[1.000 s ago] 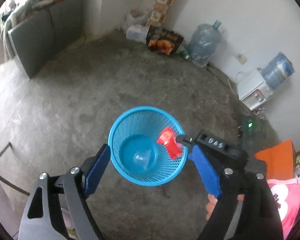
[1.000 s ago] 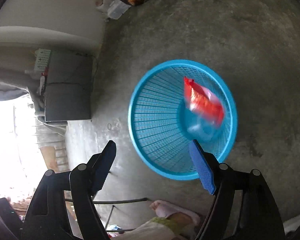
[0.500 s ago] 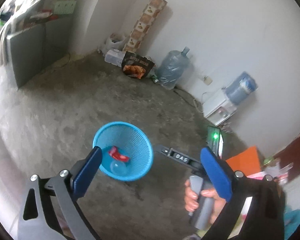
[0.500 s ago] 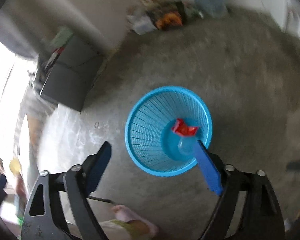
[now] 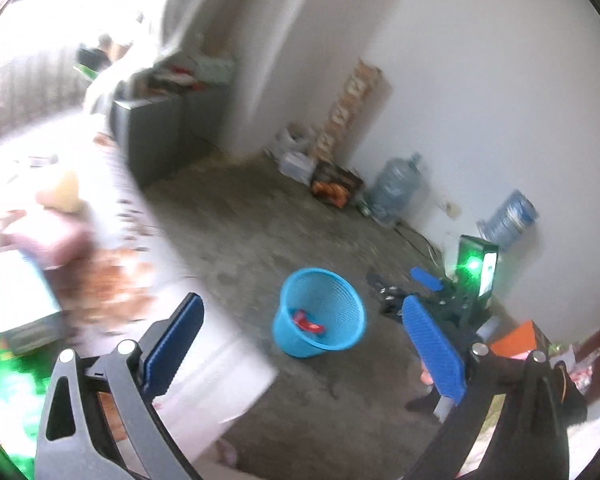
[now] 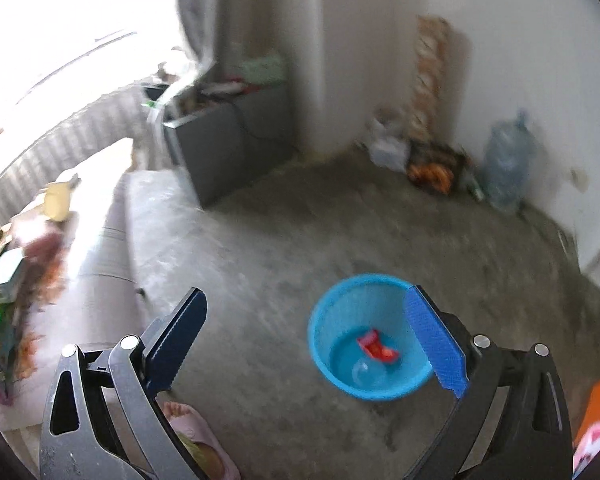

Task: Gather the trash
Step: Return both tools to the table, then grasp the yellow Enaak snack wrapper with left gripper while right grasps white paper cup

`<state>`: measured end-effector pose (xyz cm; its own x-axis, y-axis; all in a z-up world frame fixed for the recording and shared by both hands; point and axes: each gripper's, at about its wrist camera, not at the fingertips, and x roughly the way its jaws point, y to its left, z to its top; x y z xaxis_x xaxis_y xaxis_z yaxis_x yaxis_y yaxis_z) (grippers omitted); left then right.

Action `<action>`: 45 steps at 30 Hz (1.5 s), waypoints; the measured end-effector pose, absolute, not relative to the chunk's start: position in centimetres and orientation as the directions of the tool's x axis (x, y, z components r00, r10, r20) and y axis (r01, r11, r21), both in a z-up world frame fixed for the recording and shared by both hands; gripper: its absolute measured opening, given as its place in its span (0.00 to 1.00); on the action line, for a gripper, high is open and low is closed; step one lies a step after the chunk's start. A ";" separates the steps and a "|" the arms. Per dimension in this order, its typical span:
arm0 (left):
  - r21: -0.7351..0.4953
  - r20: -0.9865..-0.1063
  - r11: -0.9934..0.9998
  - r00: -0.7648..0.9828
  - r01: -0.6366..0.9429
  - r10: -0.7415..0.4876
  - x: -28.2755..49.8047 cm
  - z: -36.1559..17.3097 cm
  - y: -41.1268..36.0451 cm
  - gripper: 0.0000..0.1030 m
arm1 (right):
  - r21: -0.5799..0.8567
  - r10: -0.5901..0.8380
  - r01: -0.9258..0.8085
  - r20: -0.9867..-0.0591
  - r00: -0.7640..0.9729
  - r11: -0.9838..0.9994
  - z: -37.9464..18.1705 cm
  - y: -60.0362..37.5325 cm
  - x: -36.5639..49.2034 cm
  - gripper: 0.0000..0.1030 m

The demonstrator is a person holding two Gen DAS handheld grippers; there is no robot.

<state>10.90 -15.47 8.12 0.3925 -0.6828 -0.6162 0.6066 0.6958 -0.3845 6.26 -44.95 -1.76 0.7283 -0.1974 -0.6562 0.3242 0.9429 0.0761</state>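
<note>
A blue mesh basket [image 6: 368,336] is seen standing on the concrete floor [image 6: 292,248], well out from the walls, with a red wrapper [image 6: 377,347] lying at its bottom. The left gripper [image 5: 300,344] is spread wide with nothing between its jaws. The right gripper [image 6: 308,336], whose jaws have just been opening, is likewise spread wide and empty.

Daylight blows out upper left; motion blur thru-out (worst at left), fisheye-bent edges.
</note>
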 end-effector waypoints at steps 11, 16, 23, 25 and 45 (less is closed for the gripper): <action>-0.324 -0.576 0.874 0.657 0.363 -0.486 11.5 11.7 3.1 0.94 | 0.110 -0.011 0.070 -0.464 0.886 0.992 3.7 -38.3 8.8 0.92; -0.394 -0.597 0.892 0.676 0.222 -0.432 14.7 11.5 10.1 0.95 | 0.182 0.146 -0.064 -0.477 0.867 0.981 5.3 -35.3 11.9 0.92; -0.627 -0.661 0.778 0.550 -0.031 -0.511 22.6 6.5 17.8 0.94 | 0.440 0.442 -0.215 -0.517 0.733 0.872 5.2 -31.5 19.5 0.92; -0.659 -0.673 0.748 0.506 -0.080 -0.539 25.0 4.8 18.8 0.94 | 0.512 0.499 -0.214 -0.520 0.694 0.832 4.9 -30.6 21.9 0.90; -0.697 -0.717 0.638 0.321 -0.327 -0.619 33.6 -5.0 20.3 0.61 | 0.806 0.750 -0.018 -0.543 0.379 0.592 -0.8 -24.3 36.8 0.58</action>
